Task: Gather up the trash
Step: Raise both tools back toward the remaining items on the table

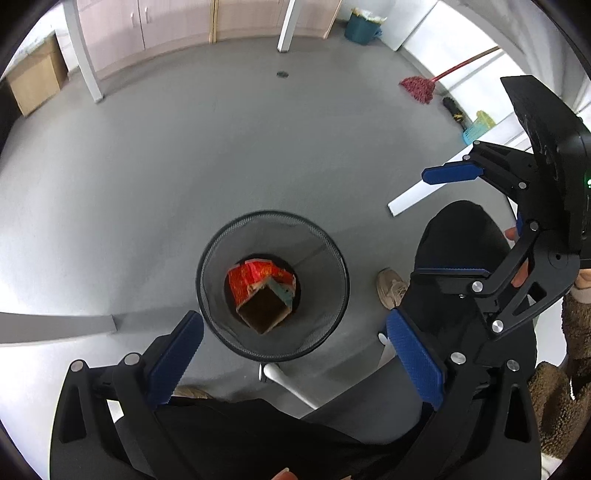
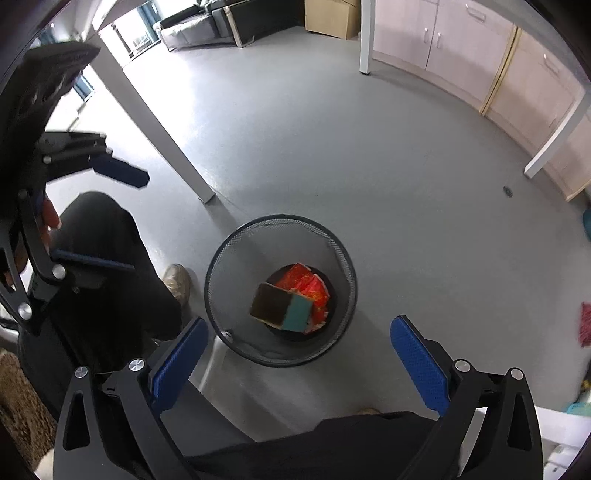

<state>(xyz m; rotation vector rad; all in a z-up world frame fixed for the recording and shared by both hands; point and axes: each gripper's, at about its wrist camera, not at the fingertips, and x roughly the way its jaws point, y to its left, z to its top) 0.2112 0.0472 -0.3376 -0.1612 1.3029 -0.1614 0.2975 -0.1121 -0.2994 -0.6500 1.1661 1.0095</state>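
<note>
Mesh bin (image 1: pixel 334 254) mouth open from above, table leg (image 2: pixel 168 146) nearby

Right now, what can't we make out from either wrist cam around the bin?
- Mesh bin: anything under the red wrapper and open carton is covered by them, both views.
- Carton print: too small and blurred, right wrist view.
- Floor nearest the person: hidden by the left gripper, right gripper and dark trousers.
- Teal bucket contents: too small, left wrist view.
</note>
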